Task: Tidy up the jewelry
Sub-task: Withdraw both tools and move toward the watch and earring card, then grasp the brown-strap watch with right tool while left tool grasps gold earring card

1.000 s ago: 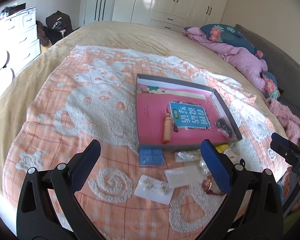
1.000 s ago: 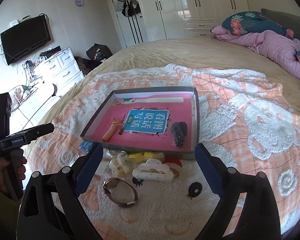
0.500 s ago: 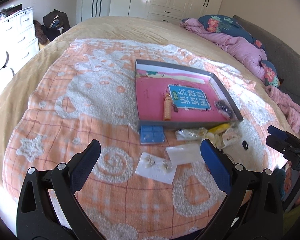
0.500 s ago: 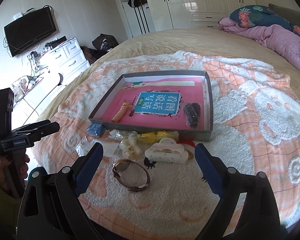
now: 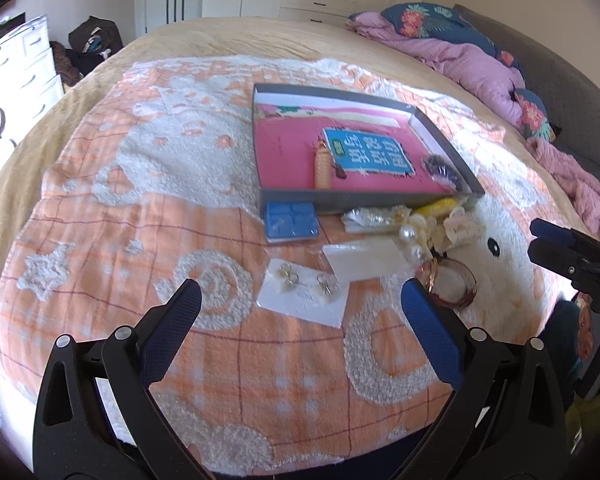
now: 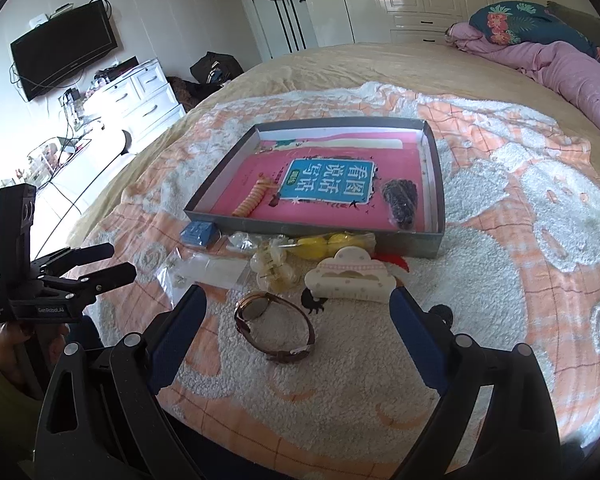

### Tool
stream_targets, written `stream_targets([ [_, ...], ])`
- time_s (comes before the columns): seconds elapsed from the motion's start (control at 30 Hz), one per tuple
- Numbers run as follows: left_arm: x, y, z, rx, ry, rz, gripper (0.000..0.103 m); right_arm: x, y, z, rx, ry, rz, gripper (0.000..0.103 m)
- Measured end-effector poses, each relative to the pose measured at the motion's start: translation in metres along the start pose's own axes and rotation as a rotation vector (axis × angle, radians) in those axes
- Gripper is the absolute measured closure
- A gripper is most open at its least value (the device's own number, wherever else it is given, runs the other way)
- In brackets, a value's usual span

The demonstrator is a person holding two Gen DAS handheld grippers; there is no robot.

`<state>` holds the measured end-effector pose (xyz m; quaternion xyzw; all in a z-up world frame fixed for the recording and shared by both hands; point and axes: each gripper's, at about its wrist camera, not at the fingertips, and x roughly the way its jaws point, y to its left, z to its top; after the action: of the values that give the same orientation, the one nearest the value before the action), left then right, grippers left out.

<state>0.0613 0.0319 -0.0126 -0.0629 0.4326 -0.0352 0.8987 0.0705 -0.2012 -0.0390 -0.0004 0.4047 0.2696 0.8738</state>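
Currently approach step: left gripper and right gripper both spread wide, empty. Watch lies lower centre between right fingers; tray mid-frame beyond. Next likely: descend, pinch watch strap.

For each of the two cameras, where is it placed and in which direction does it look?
Left wrist: on the left gripper, open, low over the blanket; looks toward the box and earring card; the right gripper shows at right.
Right wrist: on the right gripper, open; looks at the watch and cloud clip; the left gripper and a hand show at left.
Shared: box, watch, blue case.
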Motion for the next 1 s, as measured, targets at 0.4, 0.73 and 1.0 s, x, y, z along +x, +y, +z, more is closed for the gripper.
stream_targets([
  [0.4, 0.029, -0.005, -0.015, 0.029, 0.079, -0.004, 0.009, 0.040, -0.002, -0.019, 0.009, 0.128, -0.008, 0.023],
  [0.73, 0.050, 0.005, -0.017, 0.020, 0.111, 0.004, 0.009, 0.073, -0.002, -0.026, -0.031, 0.196, 0.000, 0.069],
  [1.0, 0.067, 0.003, -0.011, 0.065, 0.111, 0.023, 0.009, 0.083, -0.007, -0.025, -0.060, 0.182, 0.001, 0.092],
])
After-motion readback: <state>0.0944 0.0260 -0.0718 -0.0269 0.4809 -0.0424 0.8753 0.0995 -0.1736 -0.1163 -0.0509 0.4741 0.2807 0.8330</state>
